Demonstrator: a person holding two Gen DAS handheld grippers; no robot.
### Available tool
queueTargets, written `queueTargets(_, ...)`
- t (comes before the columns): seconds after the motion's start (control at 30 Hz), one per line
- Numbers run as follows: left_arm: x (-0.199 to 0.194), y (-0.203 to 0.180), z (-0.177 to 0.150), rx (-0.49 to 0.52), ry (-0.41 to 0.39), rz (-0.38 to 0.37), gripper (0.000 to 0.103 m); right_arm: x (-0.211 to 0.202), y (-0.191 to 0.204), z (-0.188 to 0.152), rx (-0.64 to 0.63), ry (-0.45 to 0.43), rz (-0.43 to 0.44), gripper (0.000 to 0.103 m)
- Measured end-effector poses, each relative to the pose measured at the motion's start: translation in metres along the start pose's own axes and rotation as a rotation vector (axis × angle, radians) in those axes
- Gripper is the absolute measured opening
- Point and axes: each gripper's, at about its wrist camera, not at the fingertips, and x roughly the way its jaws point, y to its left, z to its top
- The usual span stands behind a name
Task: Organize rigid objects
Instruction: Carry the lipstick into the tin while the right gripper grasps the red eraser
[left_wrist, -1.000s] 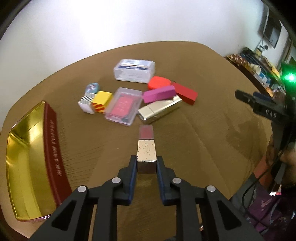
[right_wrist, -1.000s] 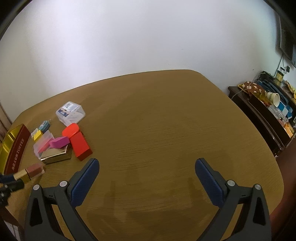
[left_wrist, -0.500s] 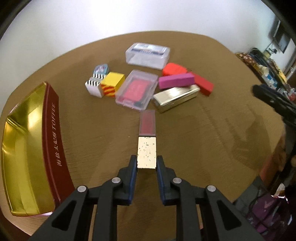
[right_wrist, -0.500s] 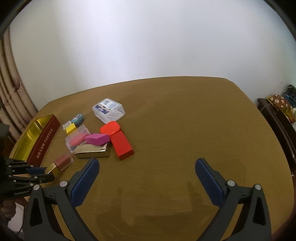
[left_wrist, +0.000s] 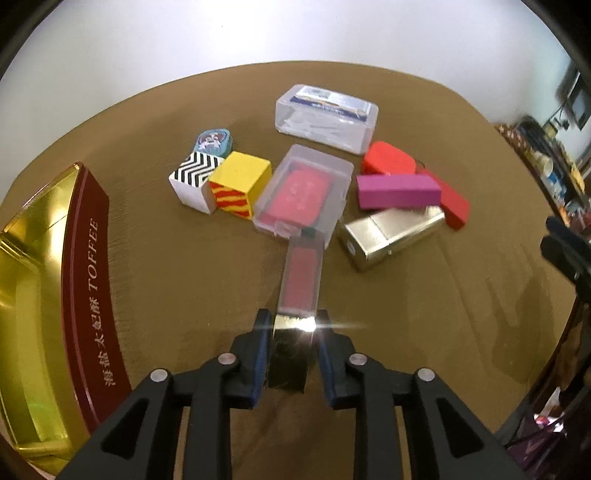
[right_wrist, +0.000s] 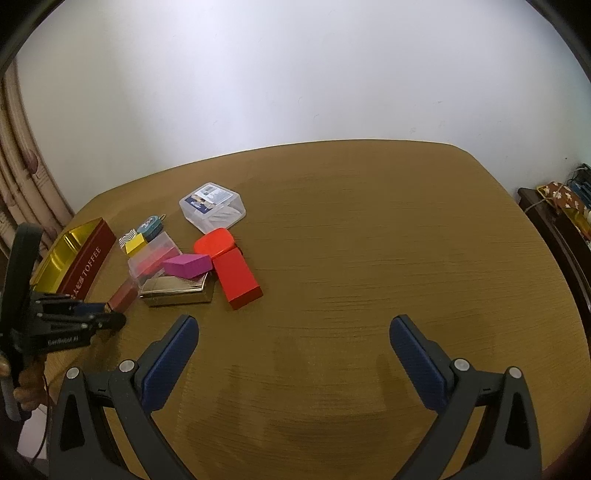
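My left gripper (left_wrist: 291, 325) is shut on a lip-gloss tube (left_wrist: 300, 273) by its gold cap, with the clear red end pointing forward, low over the table. The tube also shows in the right wrist view (right_wrist: 122, 297). An open gold toffee tin (left_wrist: 33, 280) with a dark red wall lies to its left. Ahead lies a cluster: a clear case with a pink insert (left_wrist: 304, 192), a gold box (left_wrist: 391, 230), a magenta block (left_wrist: 397, 190), red blocks (left_wrist: 388, 160), a yellow cube (left_wrist: 240, 184) and a zigzag cube (left_wrist: 194, 179). My right gripper (right_wrist: 293, 343) is open and empty over bare table.
A clear lidded box (left_wrist: 327, 116) and a small teal tin (left_wrist: 212, 140) lie at the far side of the cluster. The round wooden table (right_wrist: 369, 240) has bare surface on its right half. A cluttered side cabinet (right_wrist: 561, 218) stands past the right edge.
My left gripper has moved forward with the tube, so its tip is now close to the clear case. The right wrist view has swung left and the cluster sits nearer its middle.
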Motion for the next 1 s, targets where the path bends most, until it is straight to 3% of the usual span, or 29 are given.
queueTargets(0.17,-0.011,0.000,-0.006,-0.012,-0.052,0.044,0.020,0.001,0.003,0.005,-0.033,0.002,0.027,0.103)
queueTargets(0.4,-0.083,0.014,-0.009,-0.099,-0.141,-0.007,0.020,0.020,0.027,0.023,-0.223,0.042,0.090,0.101)
queueTargets(0.43,-0.092,0.017,-0.009,-0.111,-0.150,-0.003,0.020,0.023,0.032,0.024,-0.256,0.048,0.090,0.098)
queueTargets(0.5,-0.112,0.028,-0.012,-0.137,-0.167,-0.005,0.020,0.036,0.040,0.027,-0.330,0.084,0.077,0.071)
queueTargets(0.7,-0.145,0.054,-0.026,-0.191,-0.189,0.046,0.020,0.064,0.051,0.034,-0.401,0.167,0.088,0.071)
queueTargets(0.9,-0.148,0.086,-0.040,-0.234,-0.177,0.090,0.020,0.091,0.065,0.037,-0.483,0.238,0.043,0.070)
queueTargets(0.93,-0.149,0.091,-0.041,-0.243,-0.179,0.098,0.020,0.096,0.067,0.037,-0.492,0.254,0.043,0.066)
queueTargets(1.0,-0.150,0.104,-0.043,-0.260,-0.184,0.119,0.020,0.101,0.068,0.037,-0.479,0.281,0.077,0.041)
